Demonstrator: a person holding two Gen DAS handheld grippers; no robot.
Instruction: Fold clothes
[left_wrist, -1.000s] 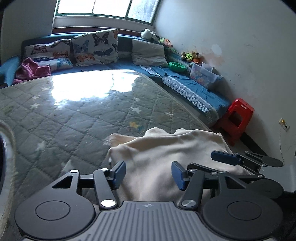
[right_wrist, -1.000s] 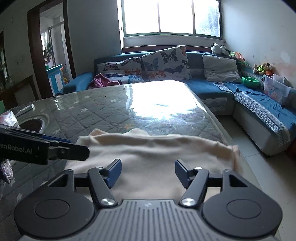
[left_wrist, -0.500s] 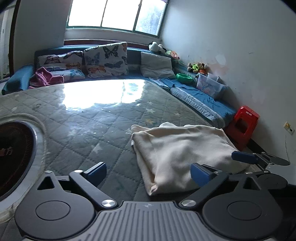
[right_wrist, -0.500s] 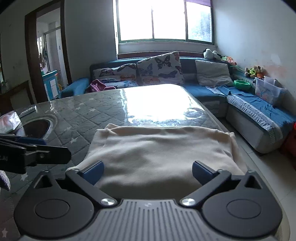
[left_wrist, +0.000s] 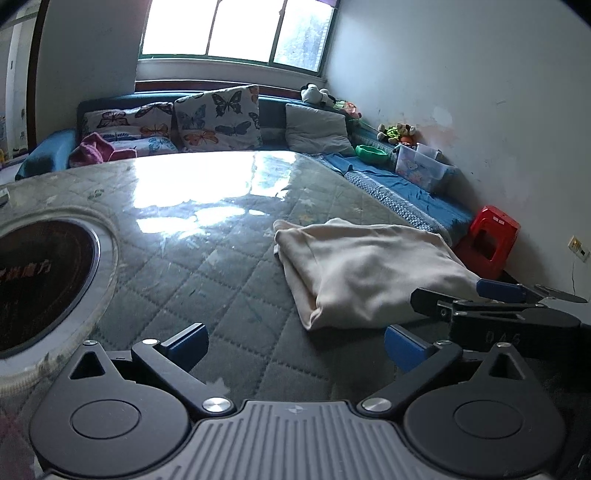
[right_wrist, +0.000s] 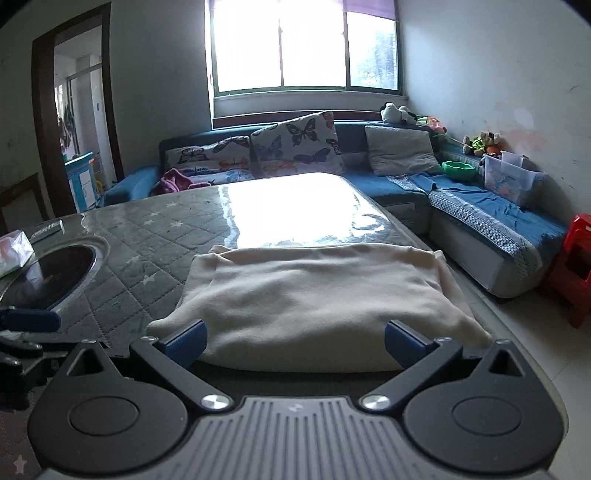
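Note:
A cream garment (left_wrist: 369, 269) lies folded in a flat rectangle near the right edge of the quilt-covered table (left_wrist: 184, 266). My left gripper (left_wrist: 295, 343) sits over bare table to the garment's left, its jaws opening with nothing between them. The right gripper (right_wrist: 293, 339) stands open just short of the garment's (right_wrist: 314, 295) near edge, its pads clear of the cloth. In the left wrist view one blue fingertip (left_wrist: 498, 290) of the right gripper shows at the garment's near right corner.
A round dark hob (left_wrist: 40, 273) is set into the table on the left, with a tissue pack (right_wrist: 13, 251) beside it. A blue corner sofa (right_wrist: 480, 206) with cushions runs behind and to the right. A red stool (left_wrist: 487, 240) stands on the floor past the table's right edge.
Both grippers opened wide and let go of the garment, then drew back from it. The left one shifted left onto bare table. The garment now lies flat and folded.

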